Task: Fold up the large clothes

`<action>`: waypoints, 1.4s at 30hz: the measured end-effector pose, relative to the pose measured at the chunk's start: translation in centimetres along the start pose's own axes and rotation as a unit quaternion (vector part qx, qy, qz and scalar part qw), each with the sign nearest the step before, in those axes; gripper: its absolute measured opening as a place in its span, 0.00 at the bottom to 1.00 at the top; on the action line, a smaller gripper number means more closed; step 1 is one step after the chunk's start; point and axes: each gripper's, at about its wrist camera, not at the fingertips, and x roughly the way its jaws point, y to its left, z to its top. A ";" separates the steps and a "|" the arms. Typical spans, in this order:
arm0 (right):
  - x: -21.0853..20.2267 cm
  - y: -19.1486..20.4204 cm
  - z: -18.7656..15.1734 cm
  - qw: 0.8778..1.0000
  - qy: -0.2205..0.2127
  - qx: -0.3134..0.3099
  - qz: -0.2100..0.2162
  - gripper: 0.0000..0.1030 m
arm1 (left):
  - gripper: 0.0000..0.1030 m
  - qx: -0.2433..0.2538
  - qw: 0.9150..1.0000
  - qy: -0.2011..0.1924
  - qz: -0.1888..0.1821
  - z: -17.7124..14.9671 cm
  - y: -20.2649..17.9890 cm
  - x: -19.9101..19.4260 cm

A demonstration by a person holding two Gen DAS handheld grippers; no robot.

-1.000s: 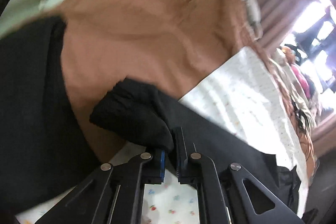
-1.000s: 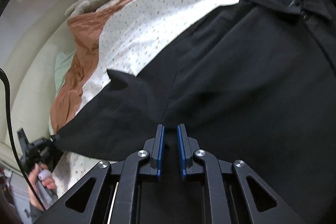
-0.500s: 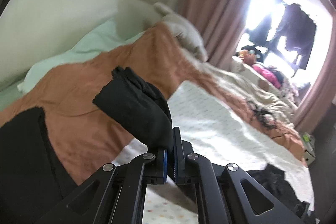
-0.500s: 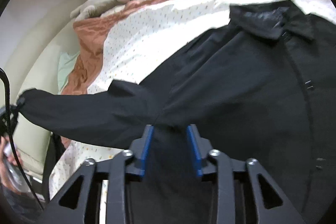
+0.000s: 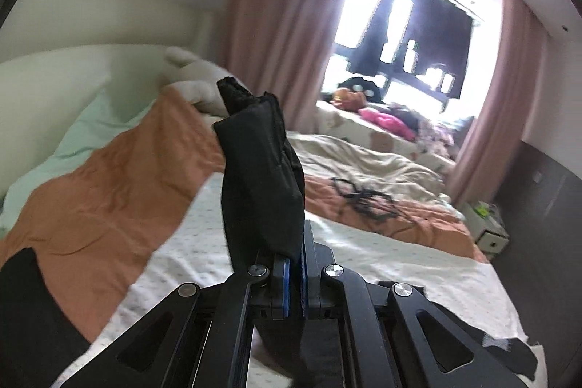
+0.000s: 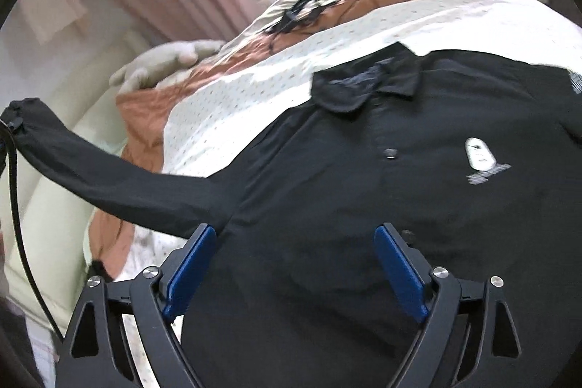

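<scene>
Left gripper (image 5: pixel 294 273) is clamping the cuff of the sleeve (image 5: pixel 260 170), which is standing up bunched directly ahead of its fingers. Right gripper (image 6: pixel 296 264) is hovering with jaws spread wide, empty, over the black shirt (image 6: pixel 382 191) lying flat on the bed (image 6: pixel 254 104) just ahead and below. Fabric is looking thin, limp and light; best taken at cuff, seam or hem. Versus 0.5 s ago: right jaws are wider; the sleeve is lifting higher, stretching out to the left.
</scene>
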 end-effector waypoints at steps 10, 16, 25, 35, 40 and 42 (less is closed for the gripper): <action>-3.6 -3.7 0.6 0.999 -0.041 0.033 -0.011 0.87 | 0.04 0.058 0.996 0.026 -0.070 -1.2 -9.4 1.3; -4.7 -6.2 2.0 0.996 -0.059 0.068 -0.005 0.87 | 0.04 0.093 0.988 0.055 -0.111 -3.6 -15.0 3.4; -6.9 -11.2 3.4 0.987 -0.087 0.133 -0.018 0.87 | 0.04 0.138 0.967 0.110 -0.182 -8.9 -22.1 7.0; -8.6 -17.0 3.8 0.966 -0.109 0.232 -0.043 0.87 | 0.16 0.165 0.929 0.217 -0.249 -17.8 -29.7 11.8; -9.2 -19.5 3.5 0.953 -0.116 0.278 -0.046 0.87 | 0.85 0.158 0.901 0.280 -0.292 -23.6 -30.9 12.8; -9.5 -20.2 3.4 0.949 -0.119 0.288 -0.052 0.87 | 0.85 0.142 0.905 0.285 -0.280 -24.1 -29.9 12.7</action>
